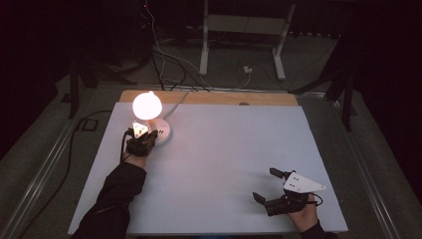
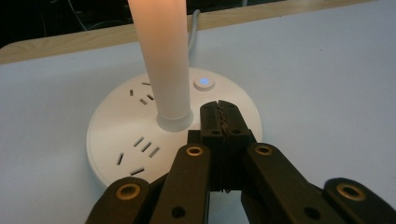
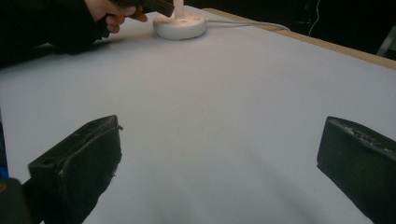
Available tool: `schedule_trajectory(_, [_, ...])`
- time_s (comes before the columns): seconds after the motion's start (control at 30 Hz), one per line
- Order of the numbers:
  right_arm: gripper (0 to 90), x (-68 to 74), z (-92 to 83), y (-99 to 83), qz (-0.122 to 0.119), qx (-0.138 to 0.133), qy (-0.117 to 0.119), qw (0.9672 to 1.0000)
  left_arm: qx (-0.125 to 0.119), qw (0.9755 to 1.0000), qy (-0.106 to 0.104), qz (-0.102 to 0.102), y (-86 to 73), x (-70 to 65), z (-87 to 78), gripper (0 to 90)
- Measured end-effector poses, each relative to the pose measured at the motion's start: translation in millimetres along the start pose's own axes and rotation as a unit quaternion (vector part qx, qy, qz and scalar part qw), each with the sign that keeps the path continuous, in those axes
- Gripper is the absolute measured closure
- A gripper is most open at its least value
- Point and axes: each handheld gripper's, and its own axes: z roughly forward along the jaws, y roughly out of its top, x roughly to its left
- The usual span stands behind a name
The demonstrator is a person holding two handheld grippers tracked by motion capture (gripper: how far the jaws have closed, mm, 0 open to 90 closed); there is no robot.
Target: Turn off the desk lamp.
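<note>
Left gripper view has the left gripper pinched together with nothing between its jaws, tips over the lamp base just short of the lit button. Lamp glows at the table's far left. Right gripper gapes wide, well apart.

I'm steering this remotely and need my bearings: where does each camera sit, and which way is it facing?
High view: above the near table edge, looking forward and down on the white table; both forearms enter from below.
Left gripper view: on the left gripper, its jaws shut, looking at the round white lamp base and its small lit button.
Right gripper view: on the open right gripper, low, facing across the table.
Shared: the right gripper view and the high view both show the lamp base and the left hand.
</note>
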Motion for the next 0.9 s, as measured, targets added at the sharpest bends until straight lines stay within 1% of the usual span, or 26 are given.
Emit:
schedule_trajectory(0.17, [0.0,0.2,0.2,-0.2,0.000,0.001,0.001,1.0000,0.006,1.0000,0.000,0.004,-1.8,-0.3,2.1,90.0])
schedule_trajectory(0.27, [0.0,-0.4,0.4,-0.4,0.003,0.001,0.001,1.0000,0.008,1.0000,-0.001,0.003,-3.0,-0.3,2.7,90.0])
schedule_trajectory(0.37, [0.0,0.0,0.1,-0.1,0.000,0.000,0.001,1.0000,0.011,0.9999,-0.001,0.007,-3.7,-0.6,3.8,90.0])
schedule_trajectory(0.4, [0.0,-0.3,0.2,-0.3,0.003,0.001,0.001,1.0000,0.011,0.9999,-0.001,0.006,-4.3,-0.7,4.0,90.0])
schedule_trajectory(0.6, [0.0,-0.3,0.2,-0.2,0.002,0.001,0.001,1.0000,0.010,0.9999,0.000,0.011,-4.7,-1.0,4.2,90.0])
schedule_trajectory(0.7, [0.0,0.1,0.5,-0.6,0.002,0.003,0.001,1.0000,0.011,0.9998,0.005,0.018,-4.5,-2.6,4.3,90.0])
schedule_trajectory(0.77, [0.0,0.2,0.8,-0.3,0.001,0.003,0.002,1.0000,0.009,0.9998,0.004,0.018,-5.2,-2.4,4.6,90.0])
schedule_trajectory(0.8, [0.0,0.2,0.9,-0.4,0.001,0.003,0.002,1.0000,0.003,0.9999,0.003,0.015,-6.8,-1.6,4.8,90.0])
schedule_trajectory(0.83, [0.0,0.3,1.0,-0.7,0.002,0.004,0.003,1.0000,-0.001,0.9998,0.005,0.019,-8.1,-2.5,4.9,90.0])
schedule_trajectory(0.87, [0.0,0.4,1.1,-0.9,0.001,0.005,0.003,1.0000,-0.003,0.9995,0.010,0.030,-8.8,-4.1,5.0,90.0])
schedule_trajectory(0.9, [0.0,0.6,1.4,-0.9,0.000,0.007,0.003,1.0000,-0.002,0.9995,0.011,0.030,-8.2,-4.2,5.1,90.0])
